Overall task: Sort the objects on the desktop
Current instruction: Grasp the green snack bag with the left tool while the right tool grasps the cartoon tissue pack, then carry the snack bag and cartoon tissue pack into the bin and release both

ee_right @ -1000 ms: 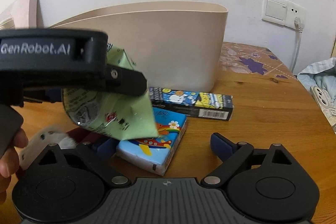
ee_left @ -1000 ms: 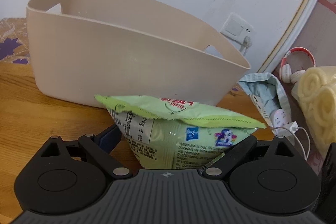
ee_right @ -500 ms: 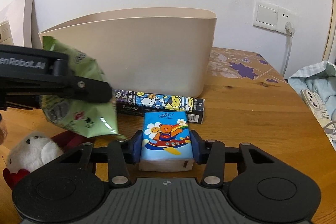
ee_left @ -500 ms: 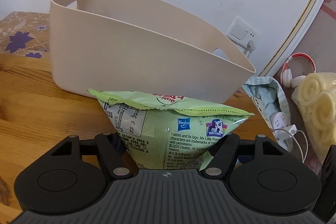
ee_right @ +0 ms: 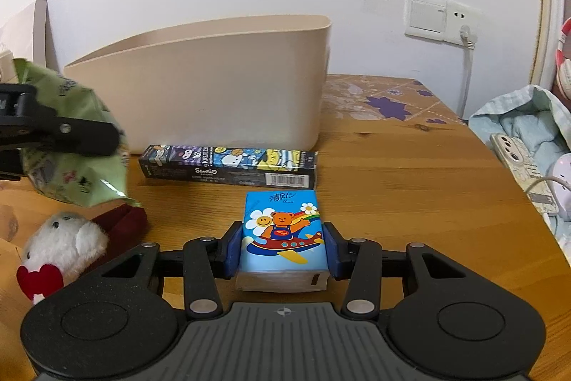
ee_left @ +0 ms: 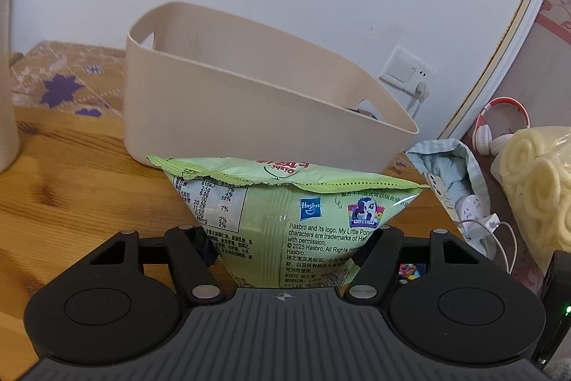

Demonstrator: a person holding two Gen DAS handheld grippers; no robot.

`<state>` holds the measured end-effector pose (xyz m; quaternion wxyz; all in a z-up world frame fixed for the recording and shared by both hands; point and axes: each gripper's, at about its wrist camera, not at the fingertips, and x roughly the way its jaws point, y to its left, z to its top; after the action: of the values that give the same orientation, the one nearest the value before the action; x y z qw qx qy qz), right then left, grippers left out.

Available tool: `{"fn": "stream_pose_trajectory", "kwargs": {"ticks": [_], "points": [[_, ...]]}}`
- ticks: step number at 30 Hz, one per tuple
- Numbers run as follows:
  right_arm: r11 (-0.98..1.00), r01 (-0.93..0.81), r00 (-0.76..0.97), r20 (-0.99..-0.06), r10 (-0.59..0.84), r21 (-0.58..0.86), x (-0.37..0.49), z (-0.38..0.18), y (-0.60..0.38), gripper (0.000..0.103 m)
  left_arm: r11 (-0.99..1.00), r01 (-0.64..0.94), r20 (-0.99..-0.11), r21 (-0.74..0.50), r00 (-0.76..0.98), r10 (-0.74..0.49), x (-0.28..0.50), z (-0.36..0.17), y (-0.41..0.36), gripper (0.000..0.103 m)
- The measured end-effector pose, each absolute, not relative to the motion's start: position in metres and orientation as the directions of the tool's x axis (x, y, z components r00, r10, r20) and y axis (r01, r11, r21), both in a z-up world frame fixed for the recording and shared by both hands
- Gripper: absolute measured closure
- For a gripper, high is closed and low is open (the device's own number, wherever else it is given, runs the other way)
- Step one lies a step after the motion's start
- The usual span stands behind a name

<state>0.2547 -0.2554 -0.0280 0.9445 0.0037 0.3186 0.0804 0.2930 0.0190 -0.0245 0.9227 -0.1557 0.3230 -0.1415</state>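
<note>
1. The left hand-held gripper (ee_left: 285, 249), its jaws just closing, pinches a green snack bag (ee_left: 285, 213).
2. The right hand-held gripper (ee_right: 282, 249) pinches a blue tissue pack (ee_right: 282, 231) on the surface (ee_right: 410, 174).
3. A beige bin (ee_right: 221, 84) stands at twelve o'clock, beyond a dark carton (ee_right: 228, 165).

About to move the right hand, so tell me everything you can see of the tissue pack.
The tissue pack is a small, soft-looking rectangular packet in glossy blue wrap, printed with a cartoon bear flying a red plane, a smiling daisy and a rainbow. White tissue shows at its near end. It lies flat, lengthwise away from the camera, with the right gripper shut on it, blue pads on both long sides. The wooden table is below; whether it still rests there is unclear.
</note>
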Motion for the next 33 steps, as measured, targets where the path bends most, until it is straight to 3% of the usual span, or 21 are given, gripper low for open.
{"fn": "stream_pose_trajectory", "kwargs": {"ticks": [20,33], "points": [[0.988,-0.154,0.884,-0.444,0.149,0.025,0.213,0.063,-0.265,0.06,0.95,0.17,-0.424,-0.262,0.864,-0.271,0.244,0.05,0.052,0.036],[0.989,-0.148,0.935,-0.327,0.138,-0.008,0.239,0.128,-0.259,0.06,0.974,0.134,-0.338,-0.182,0.922,-0.19,0.271,0.108,0.056,0.036]]}}
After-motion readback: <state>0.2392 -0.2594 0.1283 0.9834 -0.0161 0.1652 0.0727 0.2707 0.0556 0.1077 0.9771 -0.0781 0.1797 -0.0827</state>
